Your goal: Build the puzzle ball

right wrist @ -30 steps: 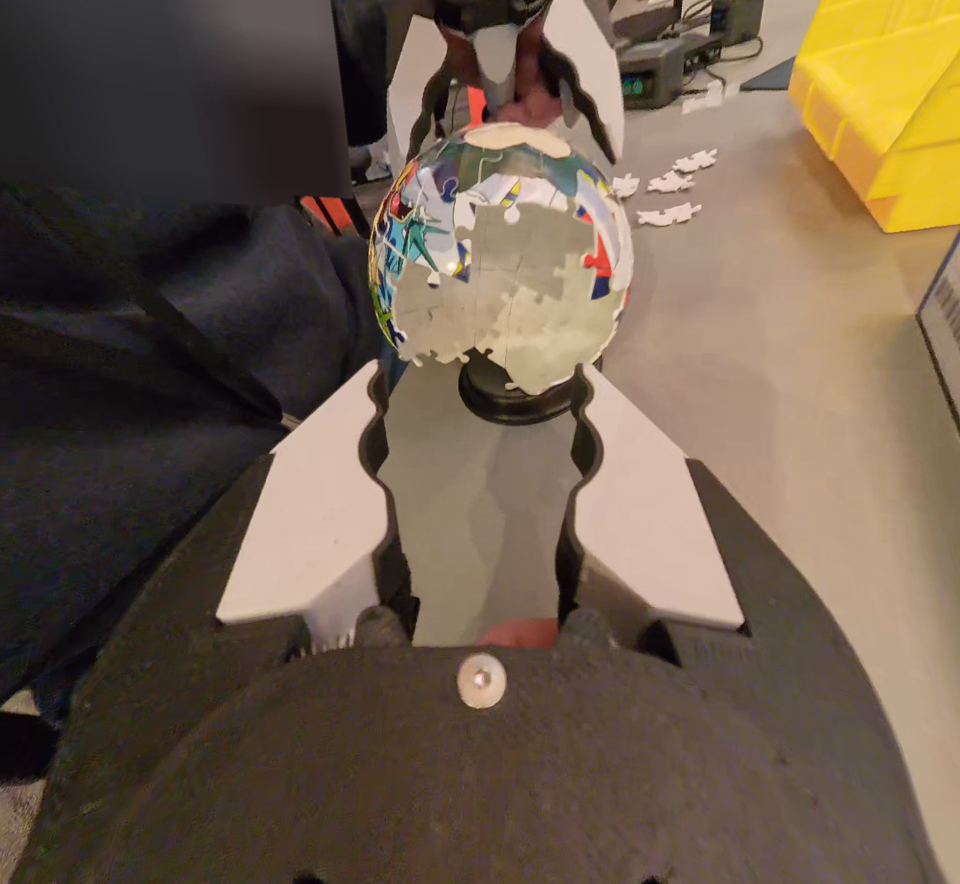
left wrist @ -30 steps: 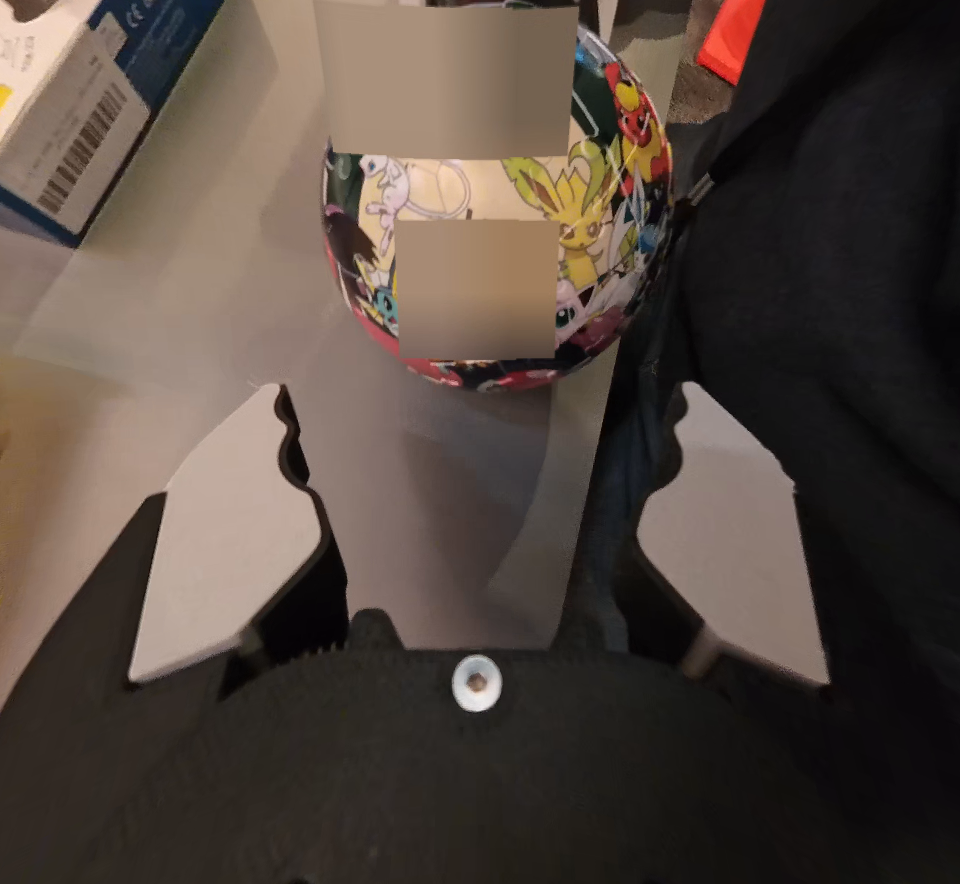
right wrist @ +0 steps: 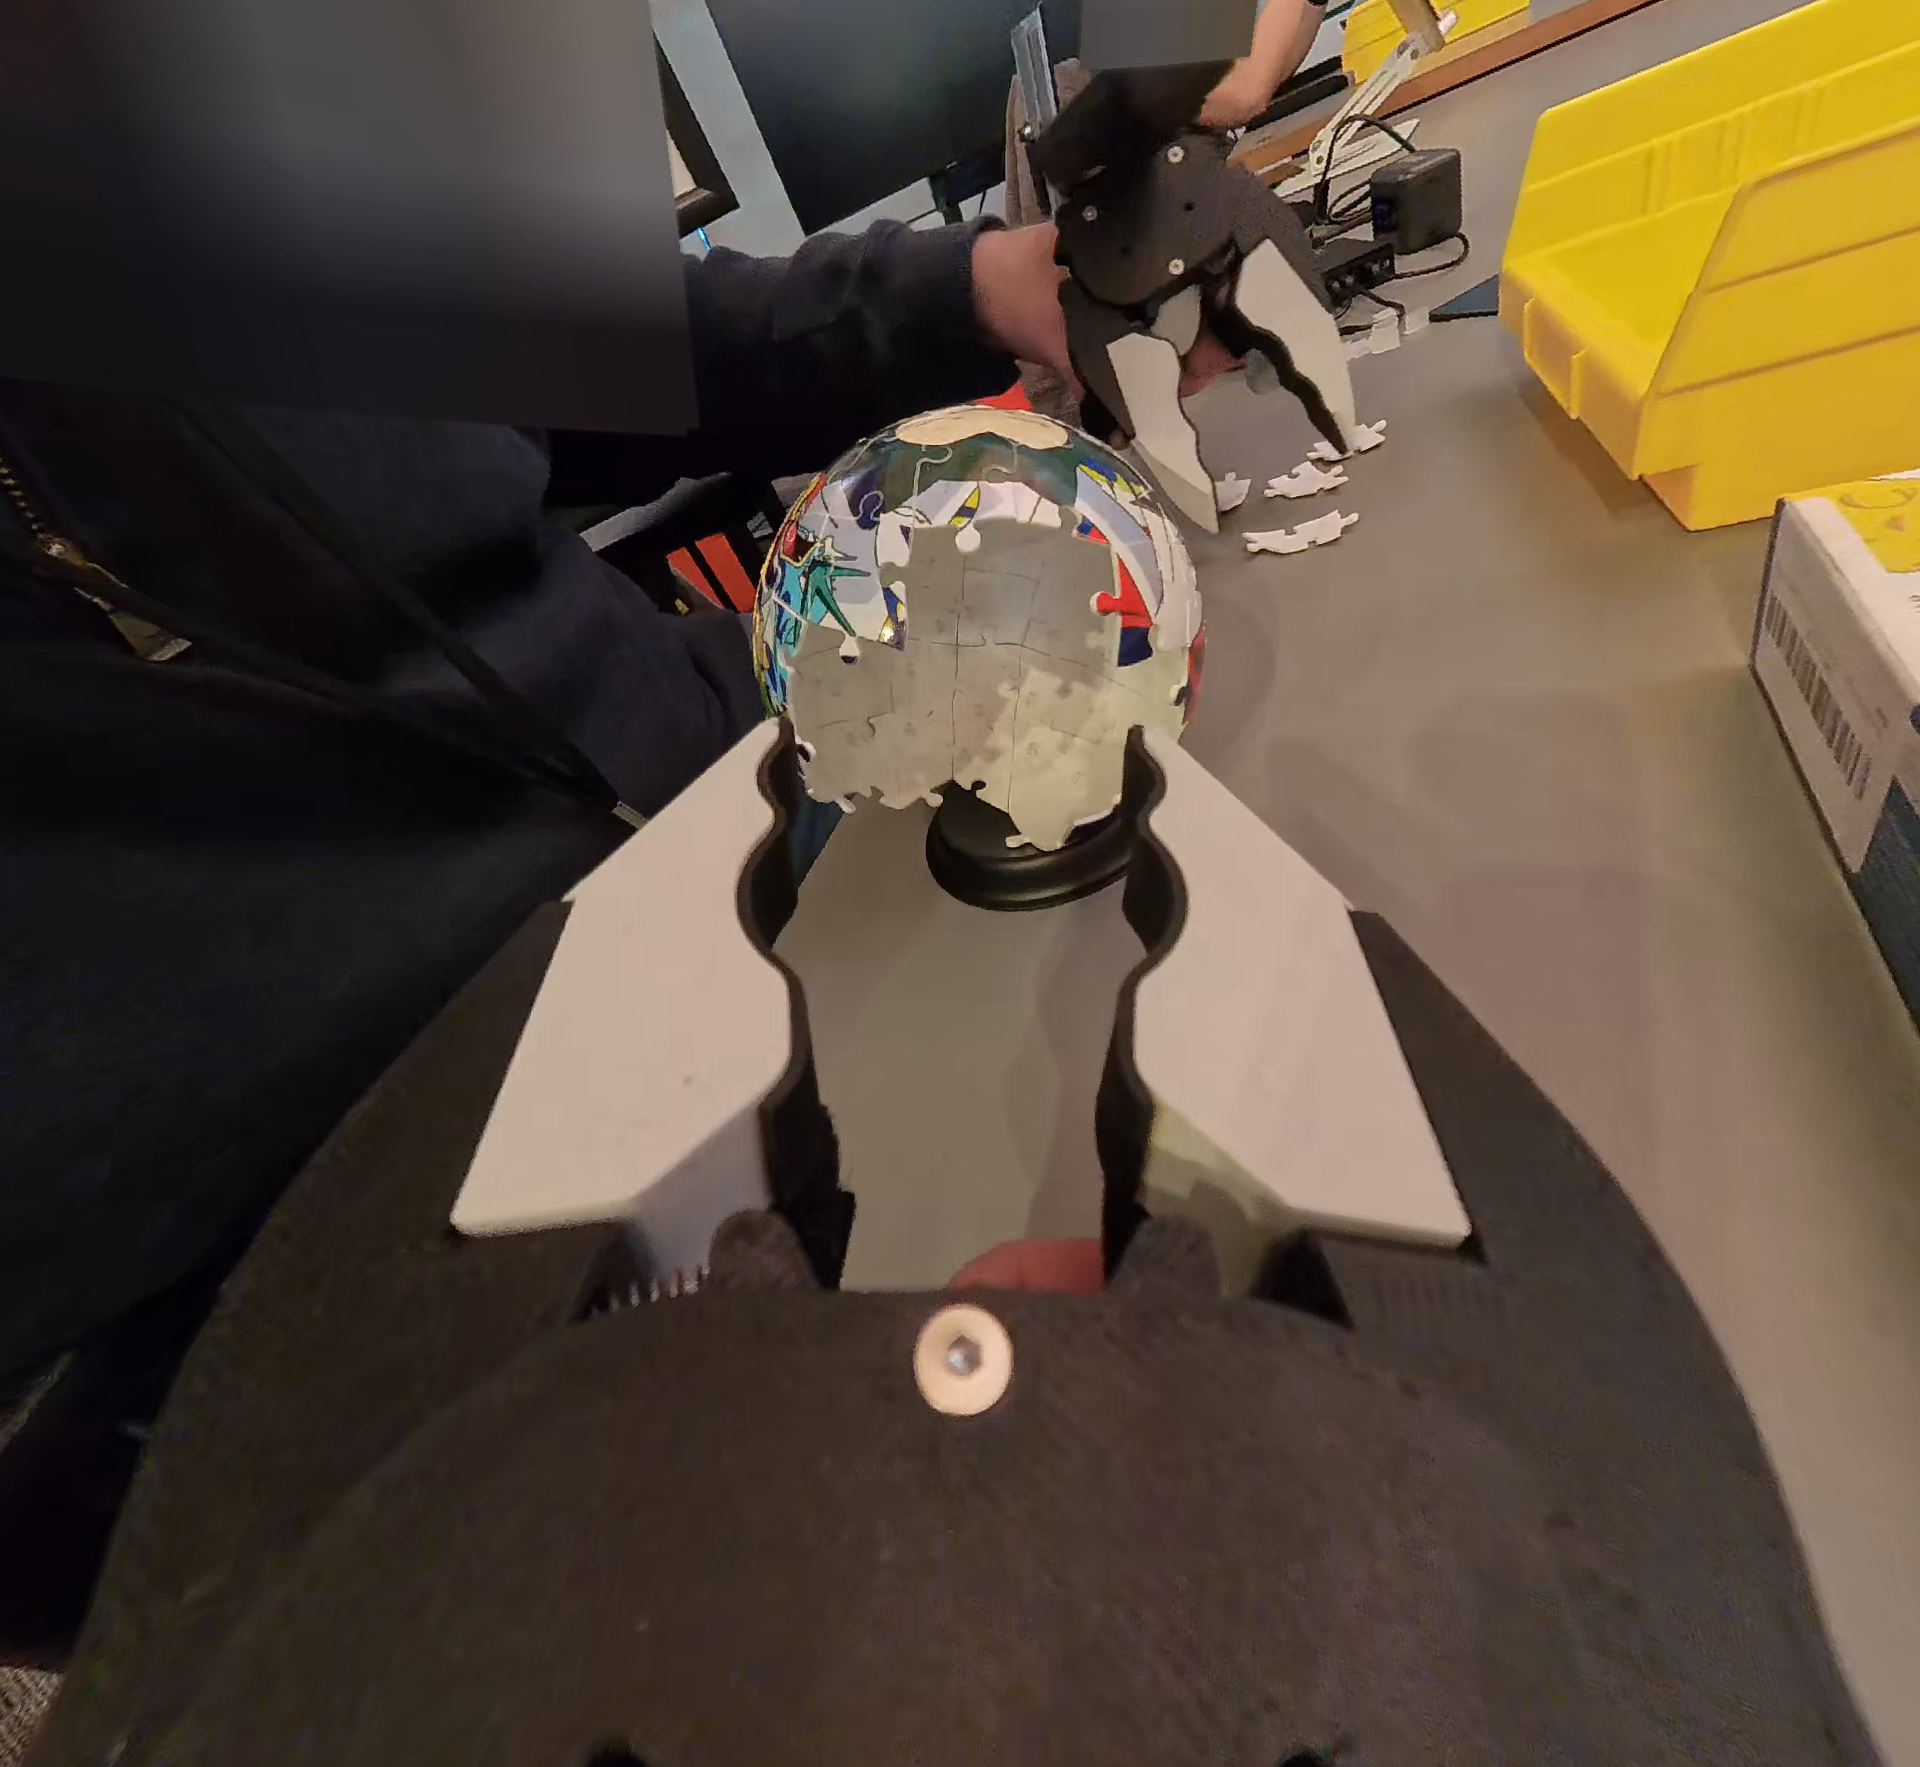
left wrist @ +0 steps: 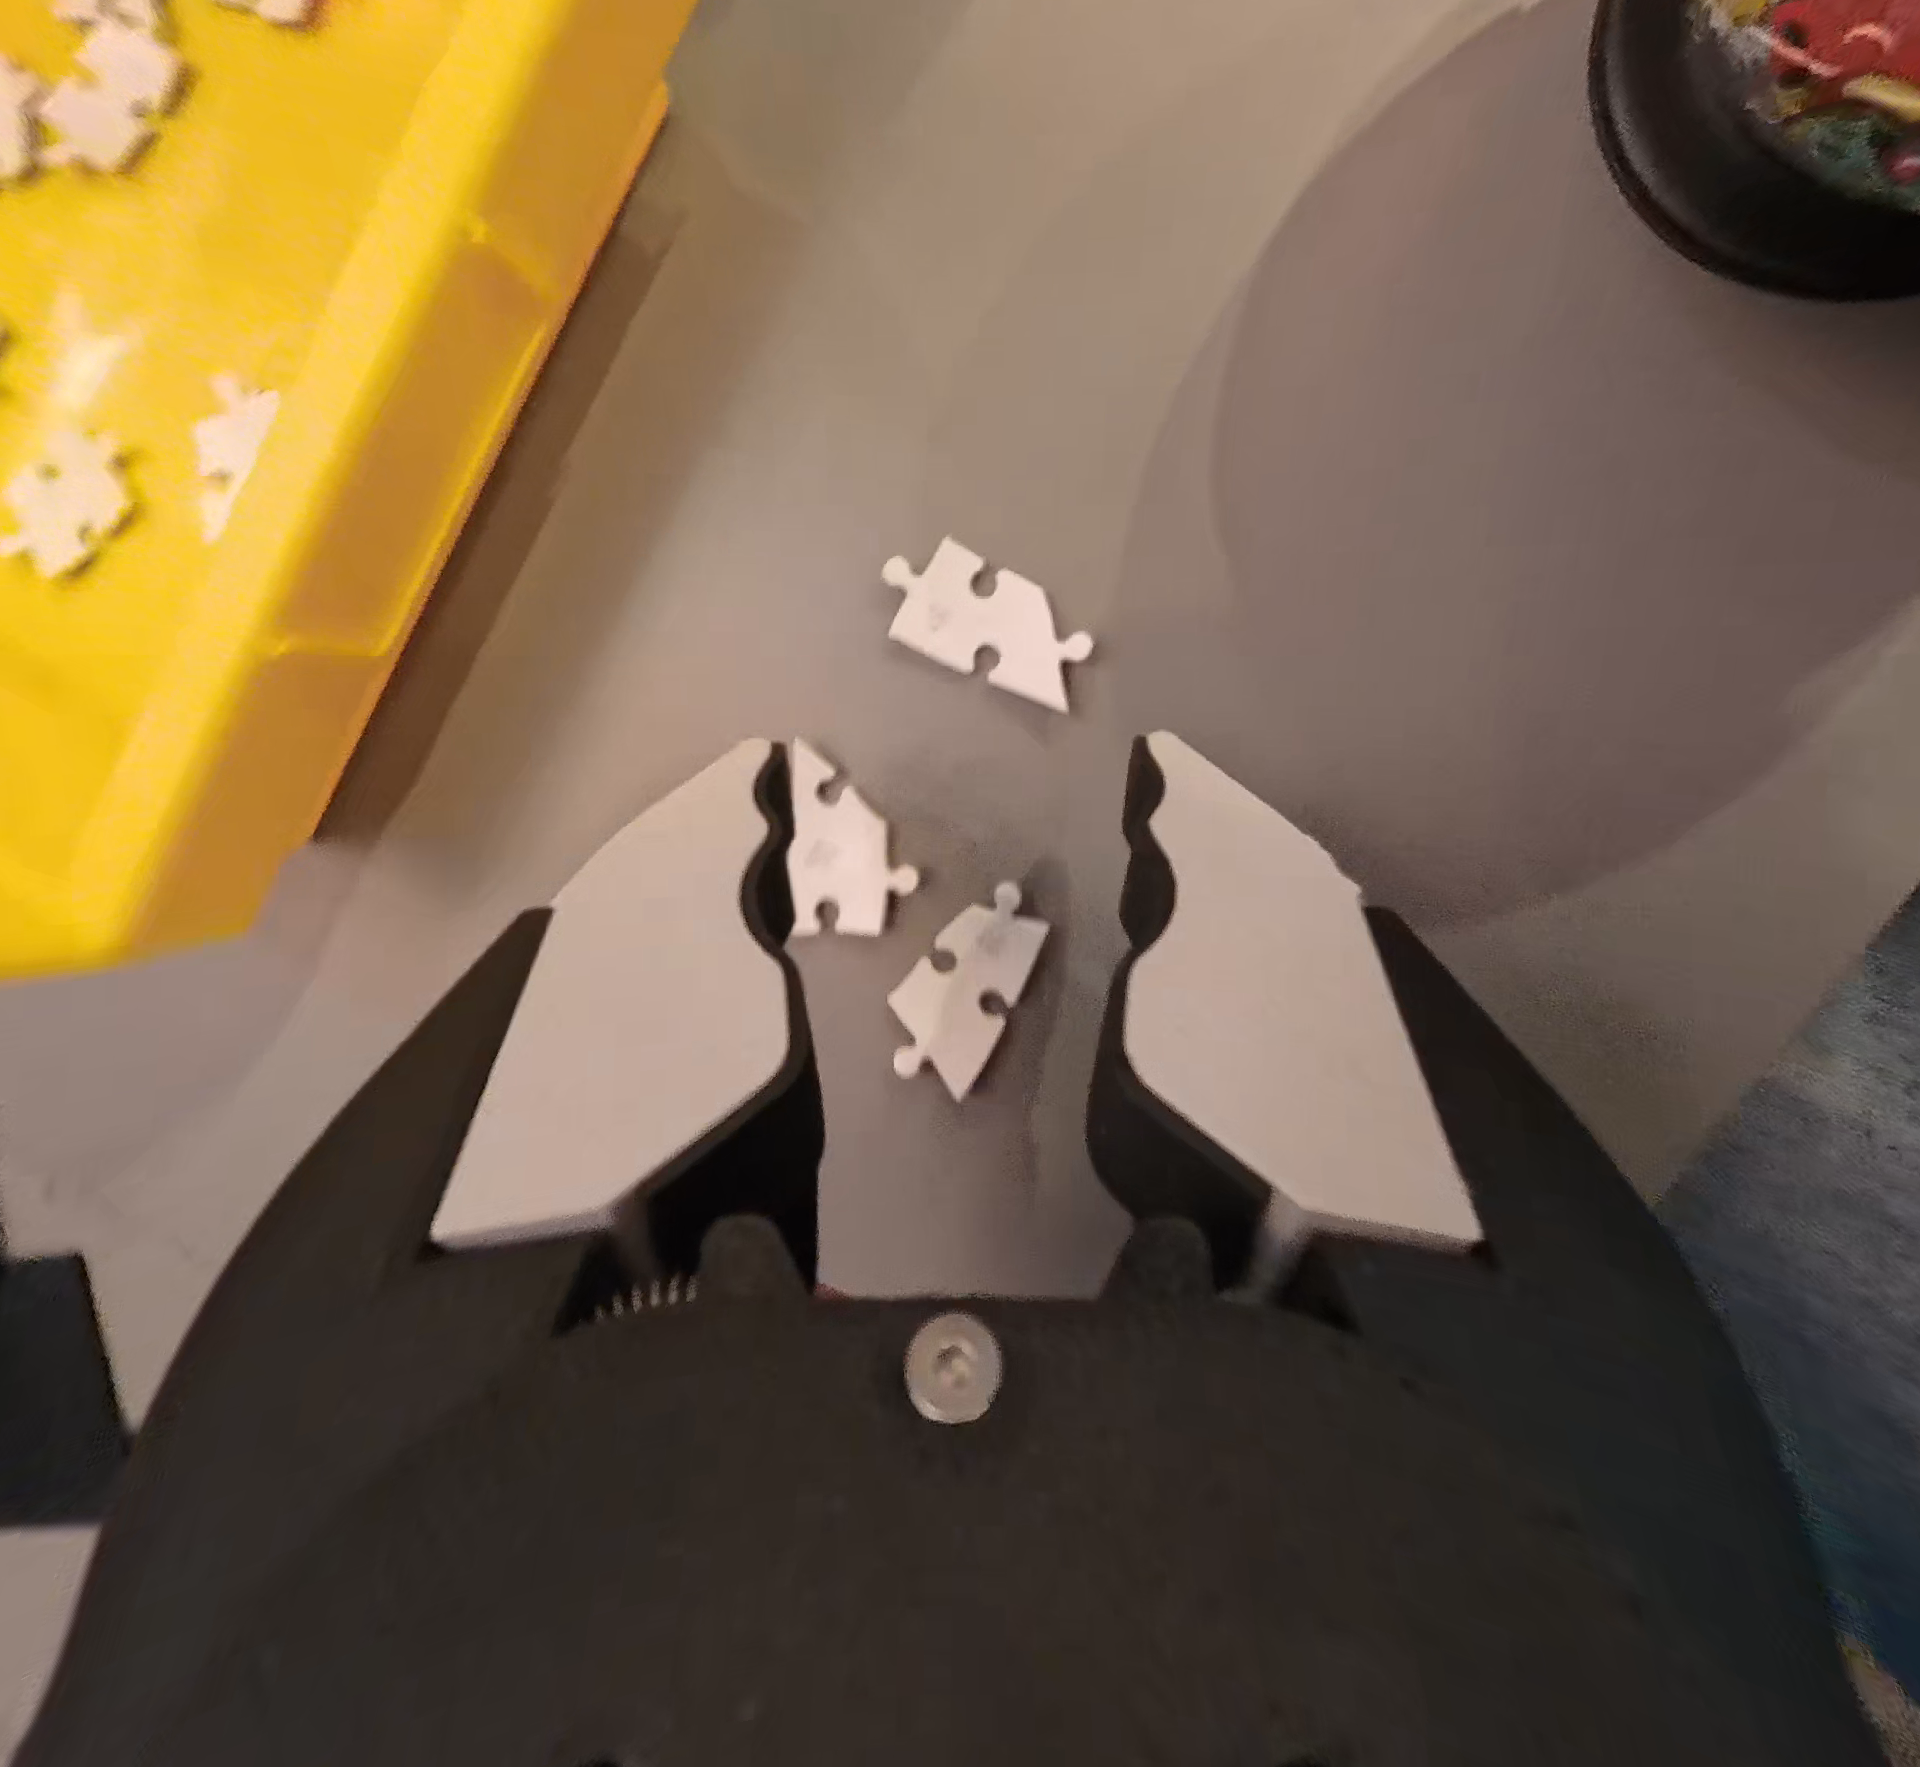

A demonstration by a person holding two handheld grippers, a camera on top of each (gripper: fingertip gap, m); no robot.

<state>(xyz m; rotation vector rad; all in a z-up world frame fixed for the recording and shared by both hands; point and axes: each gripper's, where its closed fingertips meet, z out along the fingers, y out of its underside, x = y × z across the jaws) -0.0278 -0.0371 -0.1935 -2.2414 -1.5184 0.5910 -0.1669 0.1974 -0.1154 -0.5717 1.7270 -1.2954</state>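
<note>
The left gripper (left wrist: 951, 761) is held open over the grey table (left wrist: 1351, 626), nothing clamped. Three loose white puzzle pieces are counted there, blank side up. One piece (left wrist: 966, 990) is seen nearest, between the fingers. A second piece (left wrist: 844, 850) is seen just beside the left finger; contact cannot be told. The third piece (left wrist: 982, 621) is placed just past the fingertips. To the far left a yellow bin (left wrist: 436, 283) is noted, with about seven more white pieces (left wrist: 73, 496) blurred inside.

The right gripper (right wrist: 961, 751) is likewise open and empty, aimed at the puzzle ball (right wrist: 977, 626), its fingertips shown either side of the ball's lower edge. One ball is seen, partly built, seated on one black stand (right wrist: 1023, 870). An unfinished opening is turned toward the camera, so white inner faces are shown. Far right, a printed box (right wrist: 1839, 678) is cut by the frame edge.
</note>
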